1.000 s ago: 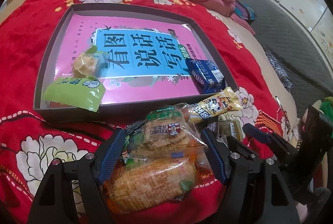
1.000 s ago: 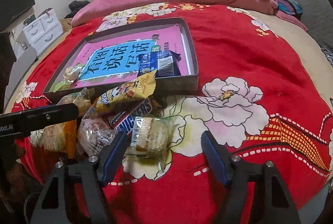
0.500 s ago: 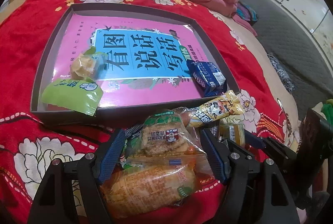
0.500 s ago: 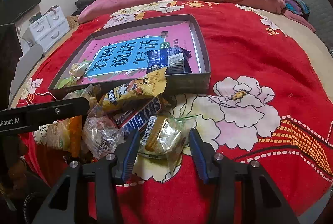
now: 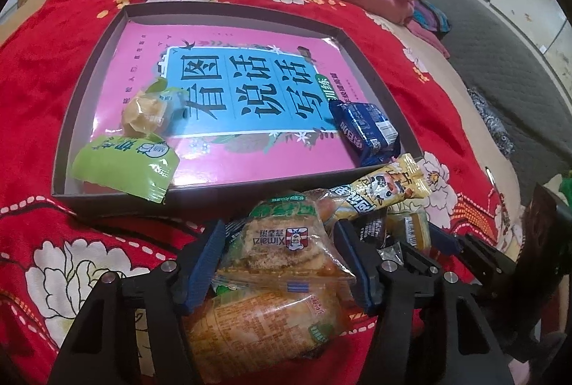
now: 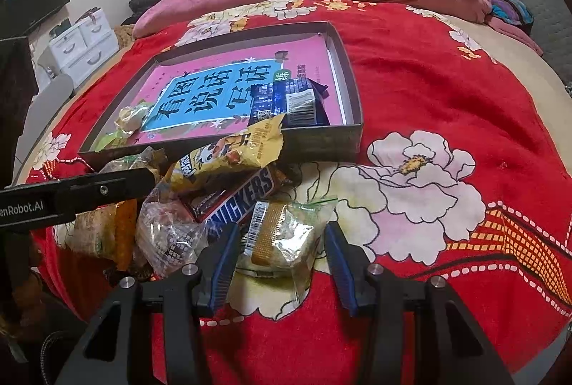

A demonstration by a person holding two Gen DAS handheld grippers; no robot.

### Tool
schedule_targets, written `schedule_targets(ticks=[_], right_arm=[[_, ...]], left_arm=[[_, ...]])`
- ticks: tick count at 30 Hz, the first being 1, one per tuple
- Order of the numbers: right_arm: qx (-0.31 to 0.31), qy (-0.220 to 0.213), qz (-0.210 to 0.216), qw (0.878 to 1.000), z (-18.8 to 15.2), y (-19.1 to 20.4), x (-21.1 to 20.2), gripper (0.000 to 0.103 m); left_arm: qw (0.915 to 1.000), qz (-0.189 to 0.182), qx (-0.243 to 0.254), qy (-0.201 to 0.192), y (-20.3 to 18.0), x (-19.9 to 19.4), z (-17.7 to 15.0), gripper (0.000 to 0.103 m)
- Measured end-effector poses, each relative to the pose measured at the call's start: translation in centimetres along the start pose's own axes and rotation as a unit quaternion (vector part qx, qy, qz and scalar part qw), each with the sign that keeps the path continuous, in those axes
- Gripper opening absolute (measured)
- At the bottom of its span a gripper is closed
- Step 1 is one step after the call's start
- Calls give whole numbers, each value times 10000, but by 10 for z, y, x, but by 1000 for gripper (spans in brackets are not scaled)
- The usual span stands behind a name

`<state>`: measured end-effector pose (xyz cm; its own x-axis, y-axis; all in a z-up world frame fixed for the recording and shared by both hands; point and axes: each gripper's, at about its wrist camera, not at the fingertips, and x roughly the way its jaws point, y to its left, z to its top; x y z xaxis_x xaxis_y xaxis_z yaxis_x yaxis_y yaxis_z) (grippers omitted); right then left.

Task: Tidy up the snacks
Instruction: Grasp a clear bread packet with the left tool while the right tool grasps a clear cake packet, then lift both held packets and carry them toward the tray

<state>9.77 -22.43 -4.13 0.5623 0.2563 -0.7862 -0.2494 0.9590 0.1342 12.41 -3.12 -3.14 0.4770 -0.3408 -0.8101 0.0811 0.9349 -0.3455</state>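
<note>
My left claw [image 5: 282, 260], jaws closing, straddles the Ximaizi pack [image 5: 286, 242] atop the snack pile on the bed [image 5: 53, 63]; pads beside the wrapper, contact unclear. Right claw [image 6: 280, 254] brackets the clear cake pack [image 6: 282, 238], pads not quite touching. Tray [image 5: 214, 188] at 12 o'clock.

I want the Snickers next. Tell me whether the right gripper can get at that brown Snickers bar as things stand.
Probably not cleanly. The right gripper already straddles a clear cookie packet, and the yellow snack bag lies over the brown Snickers bar.
</note>
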Motion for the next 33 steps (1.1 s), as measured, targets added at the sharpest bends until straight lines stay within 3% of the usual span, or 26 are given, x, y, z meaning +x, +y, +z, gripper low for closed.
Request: schedule_targets(ticks=[13, 33], right_arm=[[92, 51, 62, 9999, 2, -7, 1, 38], [291, -243, -77, 9993, 9, -22, -14, 36]], left_arm=[[9998, 90, 122, -91, -6, -2, 2, 62], [9989, -130, 65, -452, -4, -24, 4, 55]])
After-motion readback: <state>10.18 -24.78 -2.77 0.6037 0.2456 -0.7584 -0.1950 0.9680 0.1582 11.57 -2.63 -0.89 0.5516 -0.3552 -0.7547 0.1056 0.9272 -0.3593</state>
